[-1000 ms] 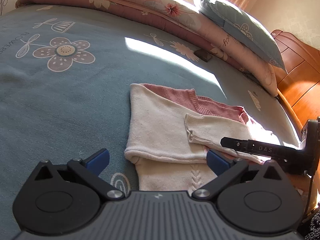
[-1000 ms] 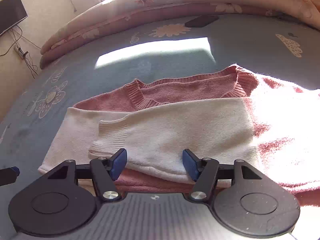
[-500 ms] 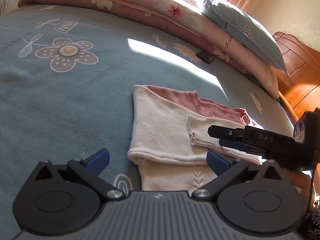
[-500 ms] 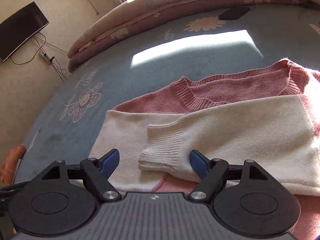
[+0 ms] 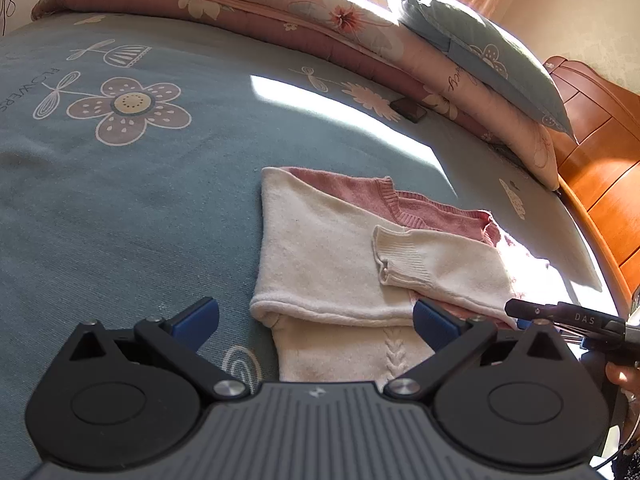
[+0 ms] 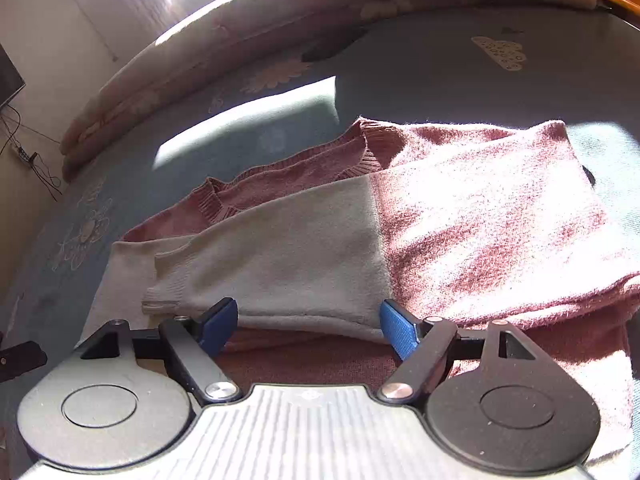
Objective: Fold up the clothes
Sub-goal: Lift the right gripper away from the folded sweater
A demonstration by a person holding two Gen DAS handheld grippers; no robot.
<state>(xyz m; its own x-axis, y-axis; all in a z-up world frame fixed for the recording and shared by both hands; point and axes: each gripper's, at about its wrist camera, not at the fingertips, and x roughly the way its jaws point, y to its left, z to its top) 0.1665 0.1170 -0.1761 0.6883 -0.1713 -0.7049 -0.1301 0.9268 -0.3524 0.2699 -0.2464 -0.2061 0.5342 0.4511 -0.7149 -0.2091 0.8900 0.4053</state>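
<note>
From the left wrist view, the left gripper (image 5: 316,322) hovers low over the near edge of the cream and pink sweater (image 5: 332,252), its blue fingers (image 5: 196,316) spread wide and holding nothing; the sweater lies partly folded on the blue bedsheet (image 5: 120,200), a ribbed cuff (image 5: 394,250) laid across it. From the right wrist view, the right gripper (image 6: 308,324) is likewise spread, level at the near edge of the cream sleeve (image 6: 280,256), with sunlit pink knit to the right.
</note>
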